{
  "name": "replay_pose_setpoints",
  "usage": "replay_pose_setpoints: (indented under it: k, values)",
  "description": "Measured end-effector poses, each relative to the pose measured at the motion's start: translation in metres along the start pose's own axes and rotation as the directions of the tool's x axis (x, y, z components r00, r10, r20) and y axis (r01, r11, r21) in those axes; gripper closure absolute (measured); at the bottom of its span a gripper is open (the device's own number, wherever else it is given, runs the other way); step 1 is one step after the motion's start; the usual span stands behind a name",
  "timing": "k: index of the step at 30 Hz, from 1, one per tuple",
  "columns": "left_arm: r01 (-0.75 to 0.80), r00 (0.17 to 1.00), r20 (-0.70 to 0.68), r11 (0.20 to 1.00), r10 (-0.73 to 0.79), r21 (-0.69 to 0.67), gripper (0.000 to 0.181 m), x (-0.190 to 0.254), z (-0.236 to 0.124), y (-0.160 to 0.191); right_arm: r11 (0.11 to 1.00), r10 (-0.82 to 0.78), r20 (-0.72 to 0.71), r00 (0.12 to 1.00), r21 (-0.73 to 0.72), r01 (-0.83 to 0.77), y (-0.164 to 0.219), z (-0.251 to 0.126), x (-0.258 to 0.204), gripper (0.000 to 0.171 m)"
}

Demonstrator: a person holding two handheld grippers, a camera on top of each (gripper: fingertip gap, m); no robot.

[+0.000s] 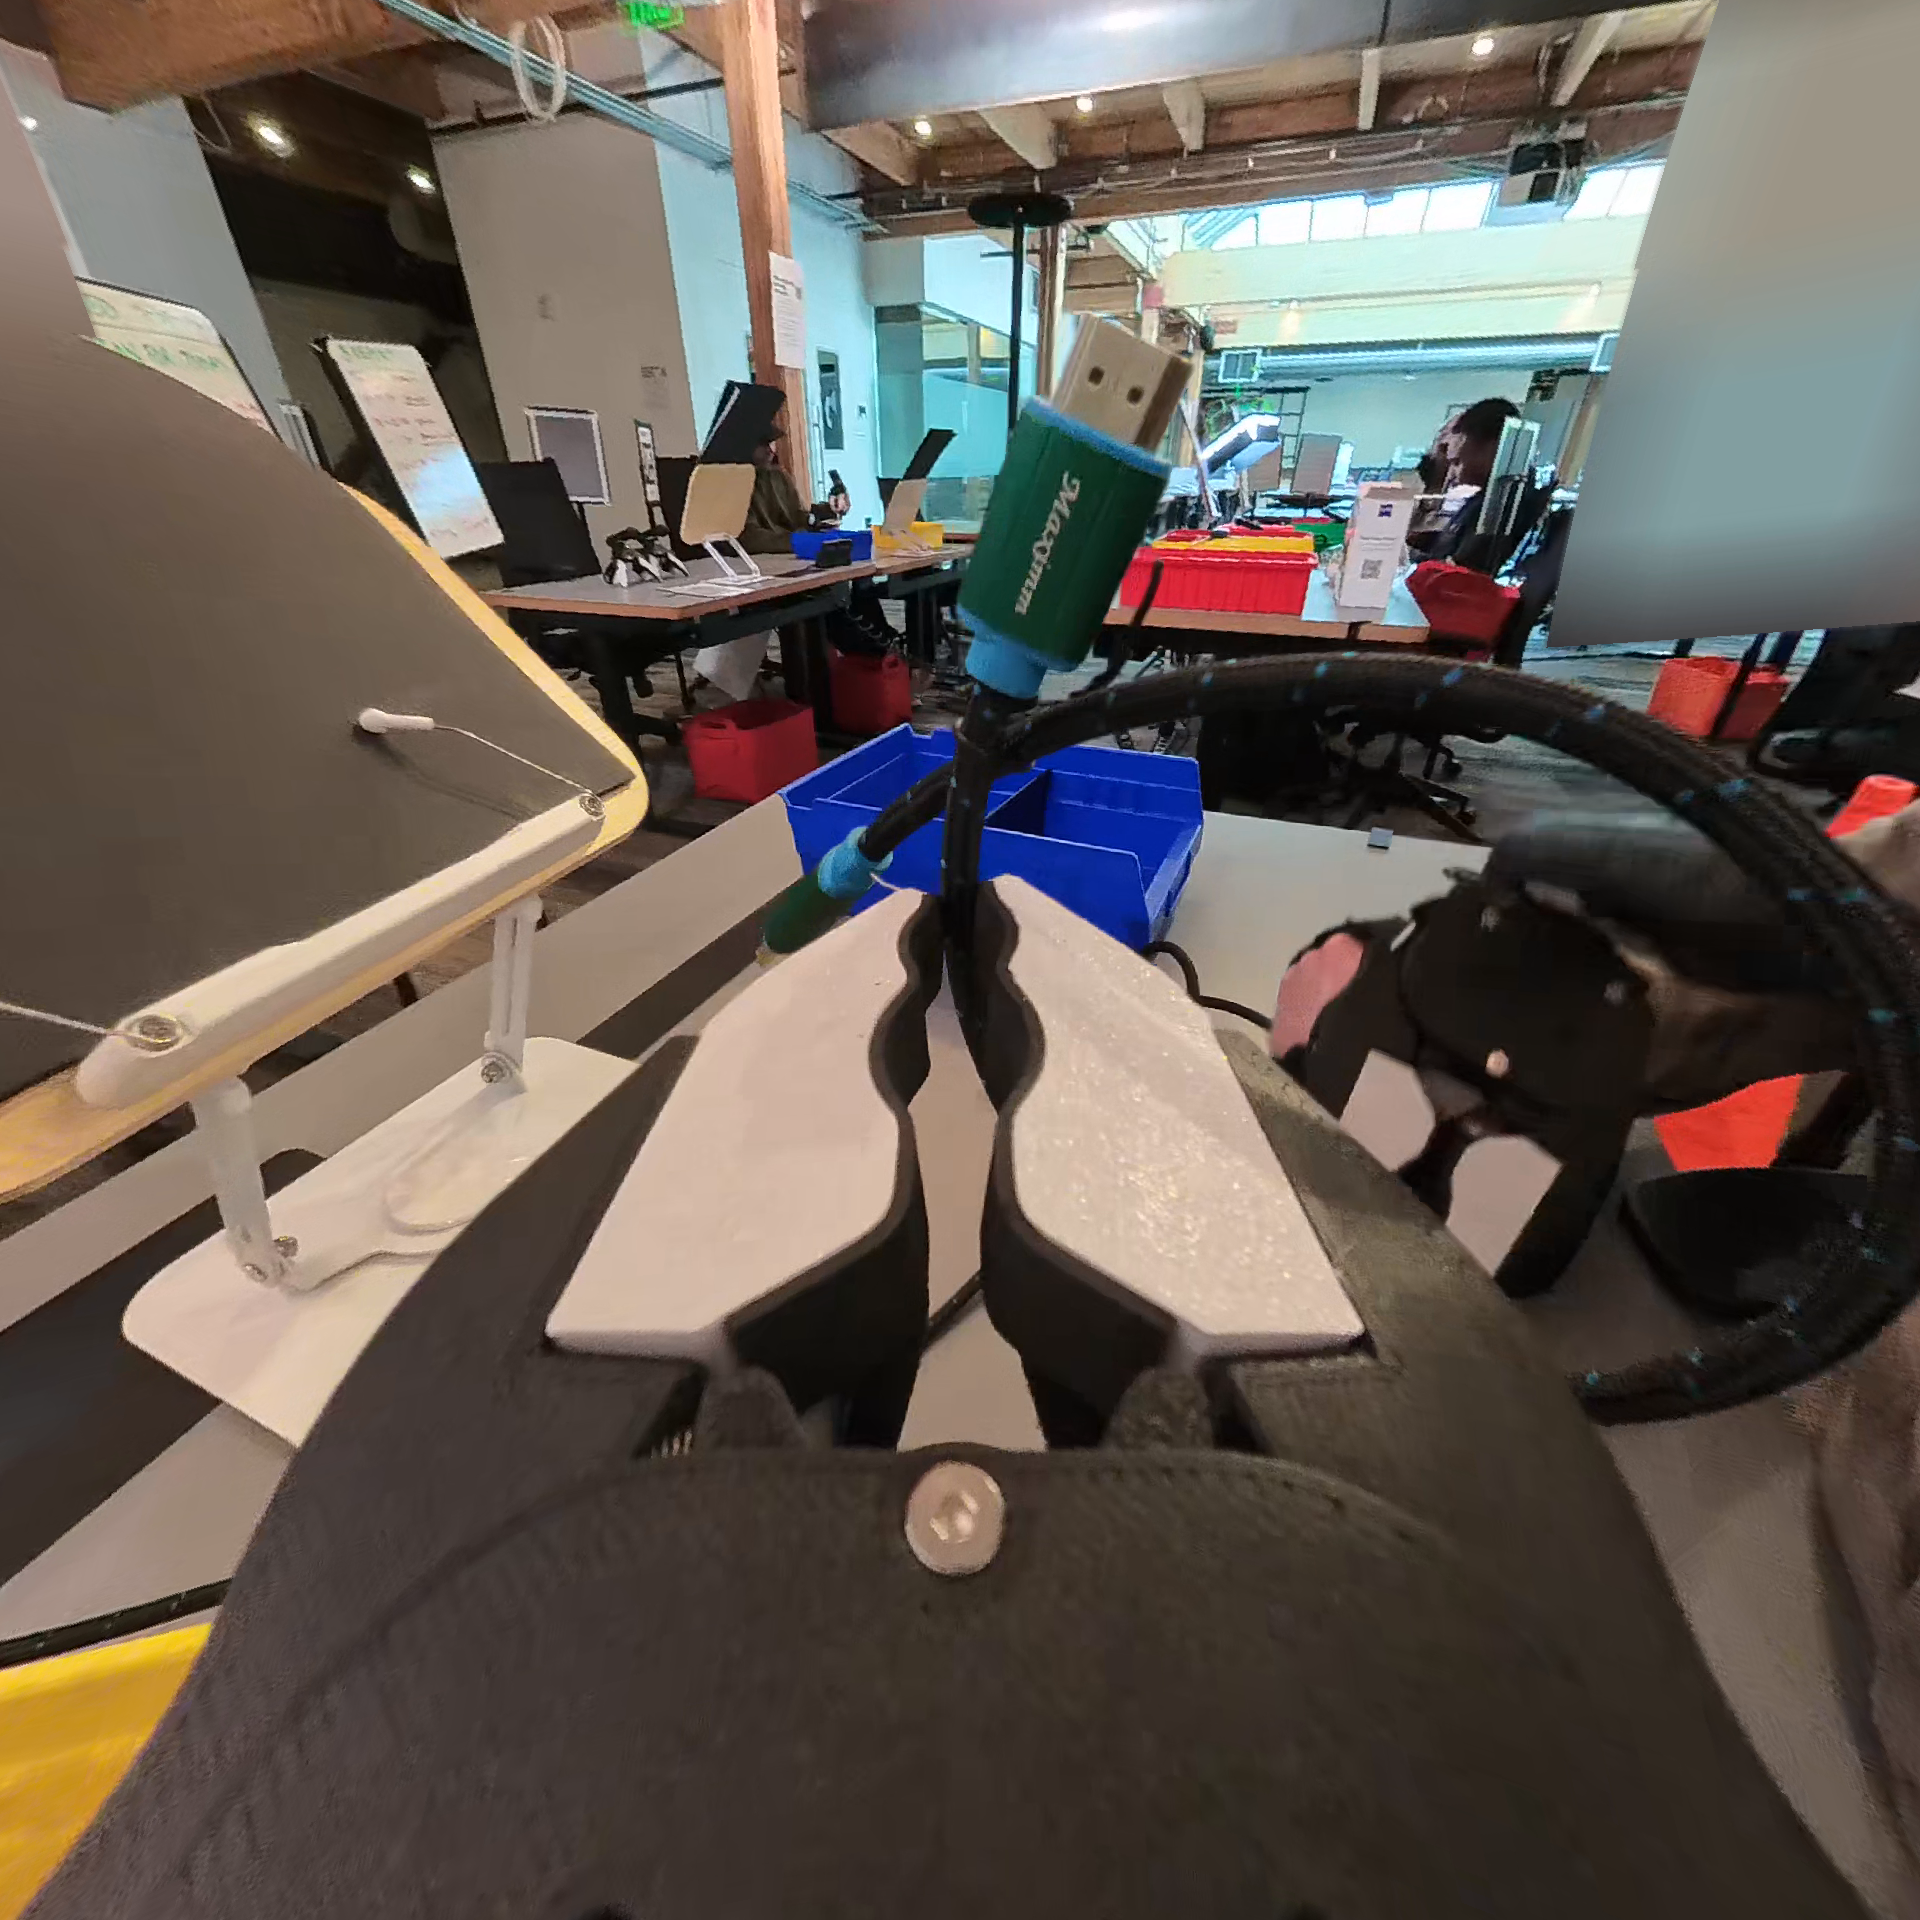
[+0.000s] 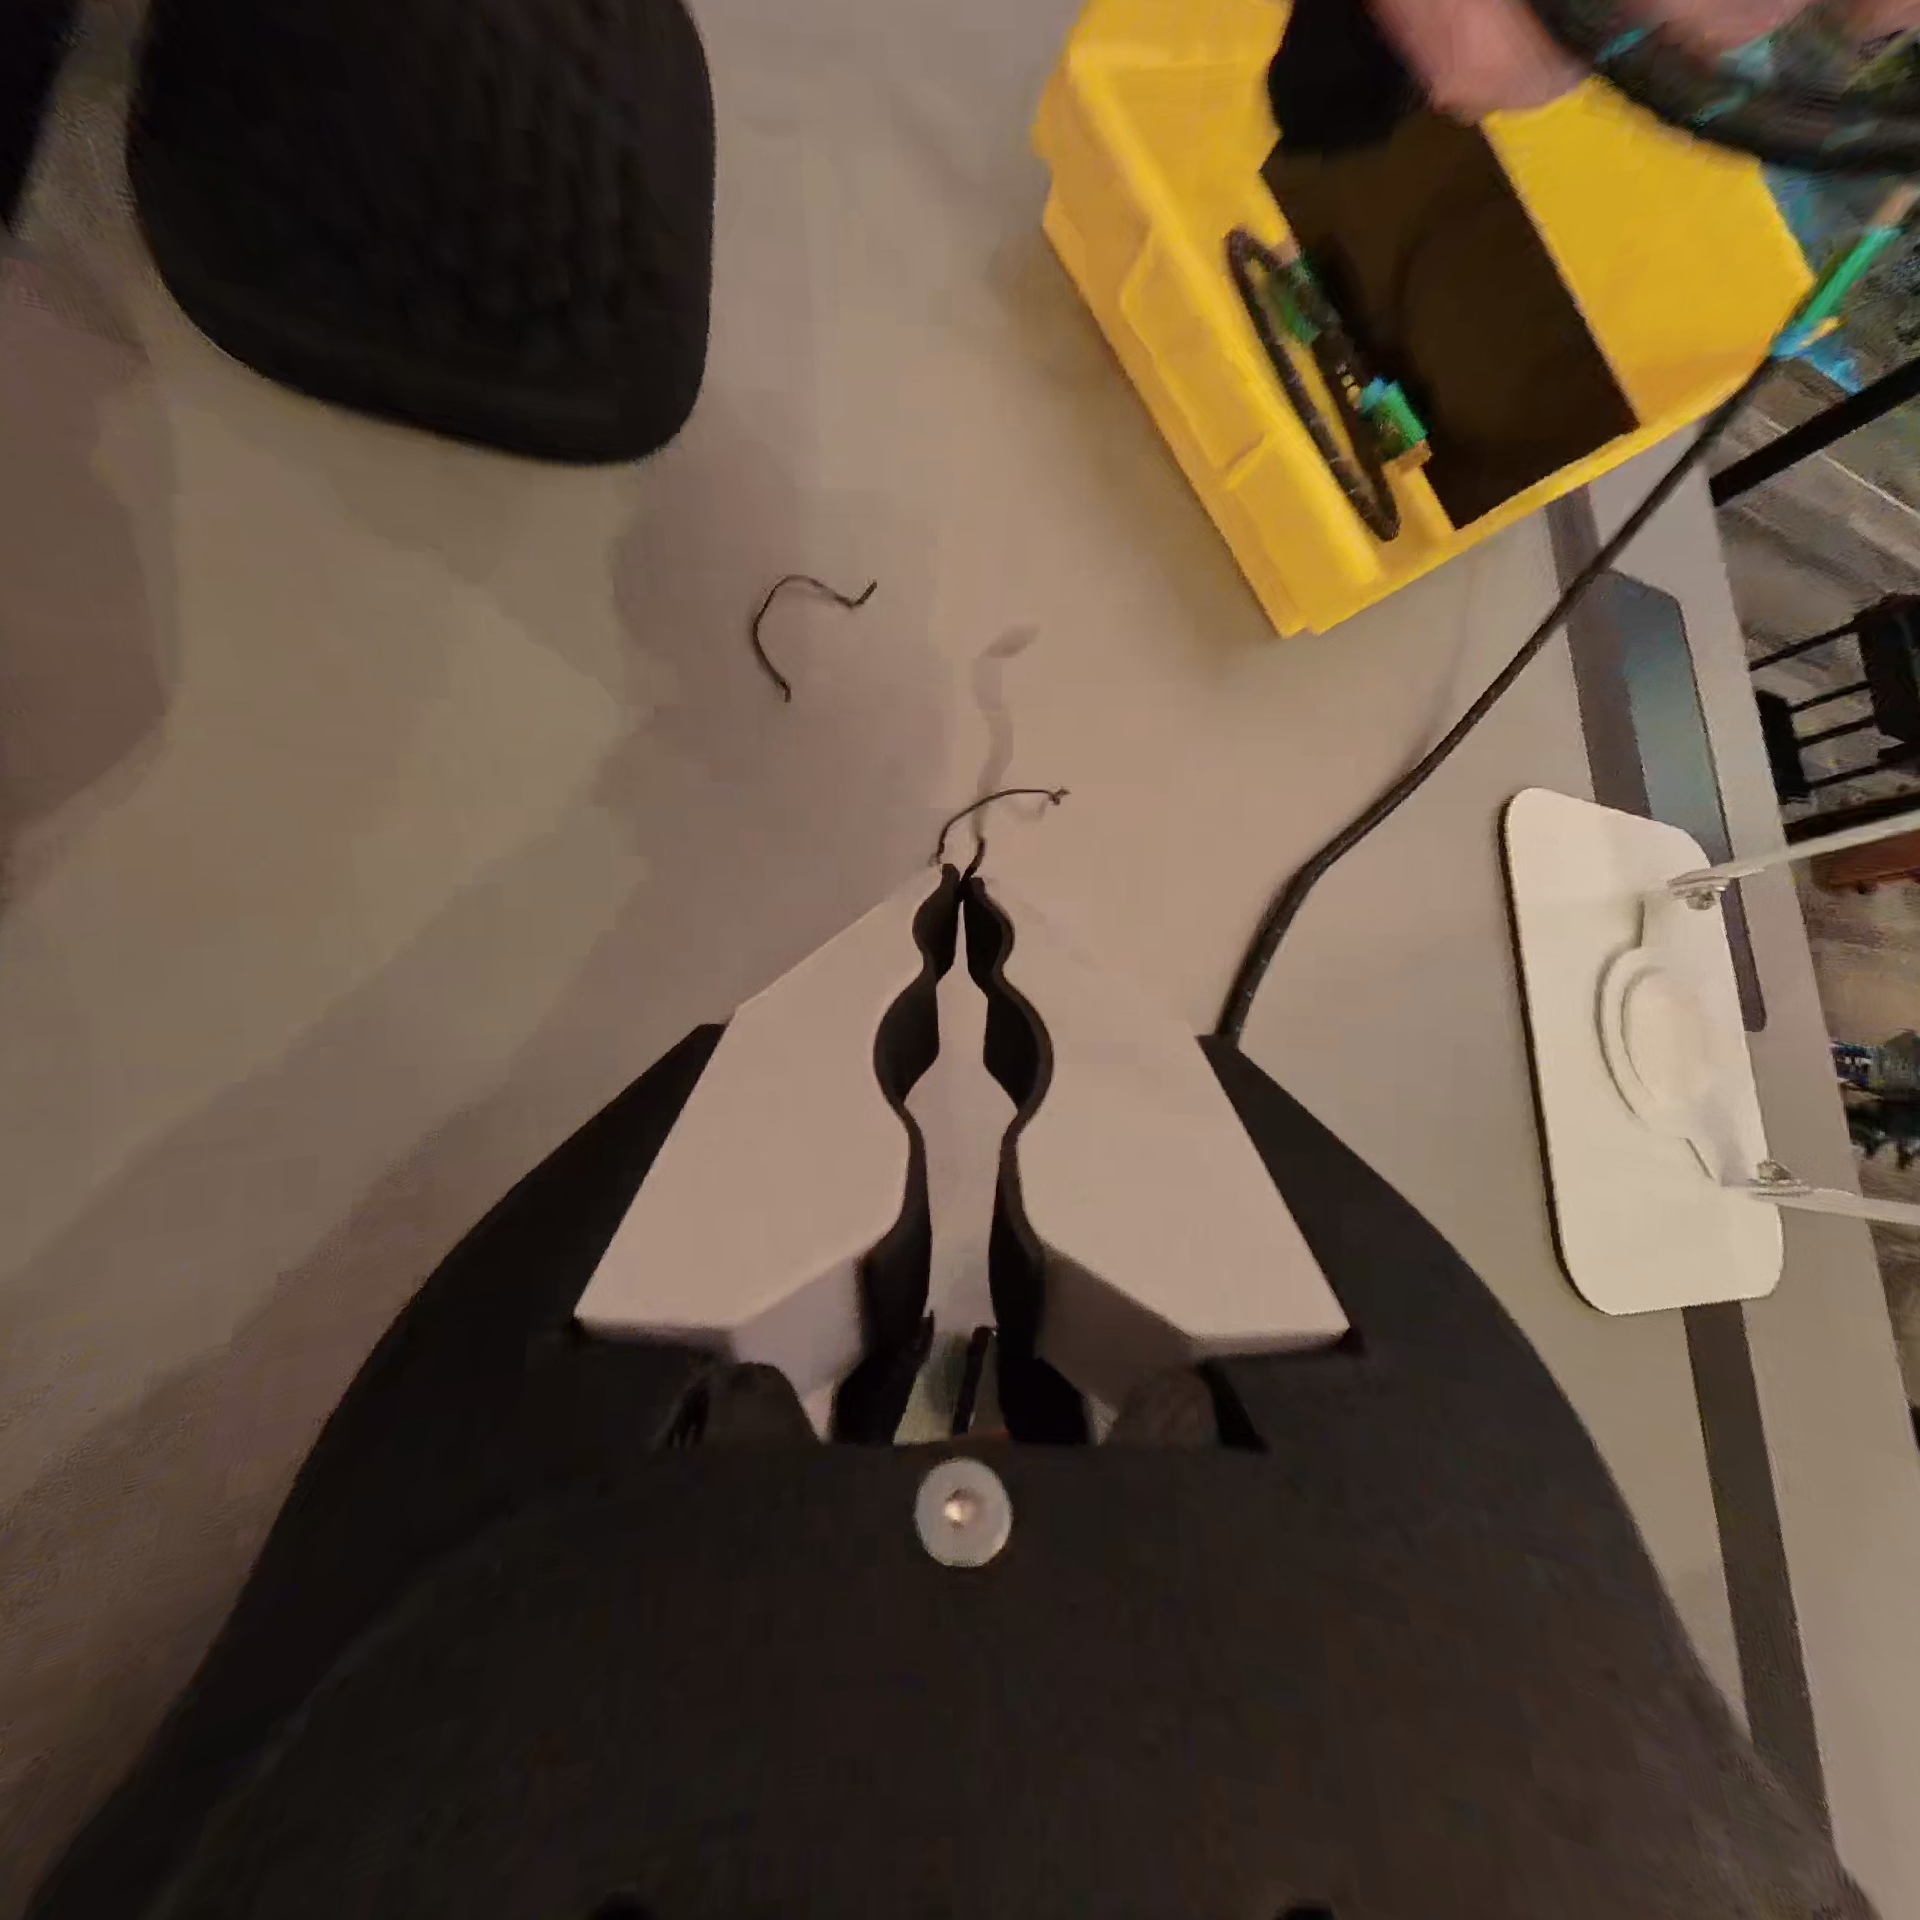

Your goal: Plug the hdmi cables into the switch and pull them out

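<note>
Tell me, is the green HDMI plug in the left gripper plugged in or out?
Out: the green HDMI plug stands free in the air, its metal end bare, above the left gripper.

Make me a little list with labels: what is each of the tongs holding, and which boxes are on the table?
left tongs: shut on black braided cable, its green plug with metal tip pointing up
right tongs: shut on thin black twist wire
blue plastic bin: behind the left tongs
yellow plastic bin: holds another coiled cable
second loose wire: on grey table

Left wrist view sharp, bright – ceiling spots (image 1: 272, 135) plus daylight at back. Right wrist view dim, warm, motion-blurred – fisheye bend both.
</note>
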State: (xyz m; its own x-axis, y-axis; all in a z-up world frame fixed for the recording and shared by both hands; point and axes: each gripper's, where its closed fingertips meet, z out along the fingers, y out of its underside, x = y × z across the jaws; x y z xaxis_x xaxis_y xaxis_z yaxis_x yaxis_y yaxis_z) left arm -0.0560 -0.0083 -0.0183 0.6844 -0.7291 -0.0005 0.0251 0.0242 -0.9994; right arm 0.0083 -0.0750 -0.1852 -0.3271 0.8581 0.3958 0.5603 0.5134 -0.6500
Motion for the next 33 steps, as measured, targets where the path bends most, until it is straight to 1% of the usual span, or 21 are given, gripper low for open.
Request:
replay_pose_setpoints:
  k: [1, 2, 3, 6, 7, 8, 9, 11, 12, 14, 18, 21, 22, 25, 27, 30, 33]
  values:
    - [0.013, 1.0, -0.019, 1.0, -0.013, 0.005, 0.175, 0.001, -0.001, -0.001, 1.0, -0.004, 0.005, 1.0, -0.026, 0.004, 0.004, 0.009, -0.004, 0.161]
    - [0.028, 0.998, -0.051, 0.999, -0.027, 0.015, 0.176, 0.004, -0.002, -0.002, 0.998, 0.012, 0.026, 1.0, -0.061, -0.011, 0.01, 0.017, -0.008, 0.142]
    - [0.034, 0.998, -0.059, 0.999, -0.032, 0.028, 0.176, 0.004, -0.003, -0.004, 0.997, 0.013, 0.032, 0.999, -0.08, -0.01, 0.013, 0.022, -0.009, 0.137]
    - [0.042, 0.996, -0.086, 0.999, -0.039, 0.035, 0.175, 0.007, -0.005, -0.004, 0.999, 0.035, 0.009, 0.999, -0.006, -0.035, 0.0, 0.016, 0.001, 0.126]
    - [0.05, 0.995, -0.092, 0.998, -0.046, 0.038, 0.175, 0.008, -0.006, -0.004, 0.998, 0.04, -0.037, 0.999, 0.048, -0.038, -0.009, 0.006, 0.012, 0.137]
    - [0.065, 0.992, -0.108, 0.997, -0.06, 0.039, 0.175, 0.009, -0.005, -0.003, 0.992, 0.044, -0.111, 0.993, 0.126, -0.03, -0.021, -0.009, 0.029, 0.149]
    - [0.083, 0.989, -0.129, 0.996, -0.077, 0.045, 0.175, 0.011, -0.005, -0.003, 0.98, 0.048, -0.188, 0.981, 0.197, -0.011, -0.034, -0.025, 0.045, 0.155]
    - [0.113, 0.981, -0.162, 0.992, -0.104, 0.05, 0.175, 0.014, -0.003, -0.001, 0.955, 0.048, -0.337, 0.94, 0.292, 0.056, -0.058, -0.059, 0.075, 0.156]
    - [0.124, 0.977, -0.18, 0.991, -0.113, 0.055, 0.176, 0.017, -0.001, 0.0, 0.94, 0.057, -0.386, 0.921, 0.332, 0.081, -0.071, -0.074, 0.086, 0.156]
    - [0.132, 0.974, -0.194, 0.99, -0.12, 0.046, 0.176, 0.02, 0.004, 0.005, 0.899, 0.077, -0.437, 0.896, 0.42, 0.127, -0.097, -0.096, 0.1, 0.159]
    - [0.118, 0.966, -0.234, 0.992, -0.107, 0.033, 0.175, 0.031, 0.013, 0.011, 0.815, 0.17, -0.336, 0.926, 0.577, 0.06, -0.128, -0.11, 0.109, 0.158]
    - [0.111, 0.962, -0.254, 0.993, -0.1, 0.027, 0.175, 0.036, 0.015, 0.012, 0.82, 0.147, -0.368, 0.918, 0.565, 0.094, -0.131, -0.108, 0.116, 0.16]
    - [0.104, 0.962, -0.256, 0.994, -0.095, 0.023, 0.175, 0.037, 0.015, 0.013, 0.817, 0.143, -0.357, 0.923, 0.569, 0.093, -0.132, -0.107, 0.115, 0.16]
    - [0.091, 0.959, -0.27, 0.996, -0.083, 0.016, 0.175, 0.039, 0.016, 0.015, 0.814, 0.148, -0.346, 0.927, 0.575, 0.085, -0.133, -0.104, 0.117, 0.171]
    - [0.088, 0.959, -0.274, 0.996, -0.078, 0.022, 0.175, 0.039, 0.016, 0.015, 0.811, 0.154, -0.306, 0.94, 0.583, 0.057, -0.134, -0.103, 0.114, 0.171]
    - [0.108, 0.957, -0.279, 0.99, -0.08, 0.088, 0.175, 0.04, 0.012, 0.005, 0.805, 0.165, -0.299, 0.94, 0.591, 0.046, -0.133, -0.107, 0.113, 0.171]
    - [0.079, 0.959, -0.28, 0.988, -0.04, 0.129, 0.175, 0.046, 0.01, -0.003, 0.769, 0.231, -0.267, 0.935, 0.639, -0.007, -0.13, -0.118, 0.116, 0.171]
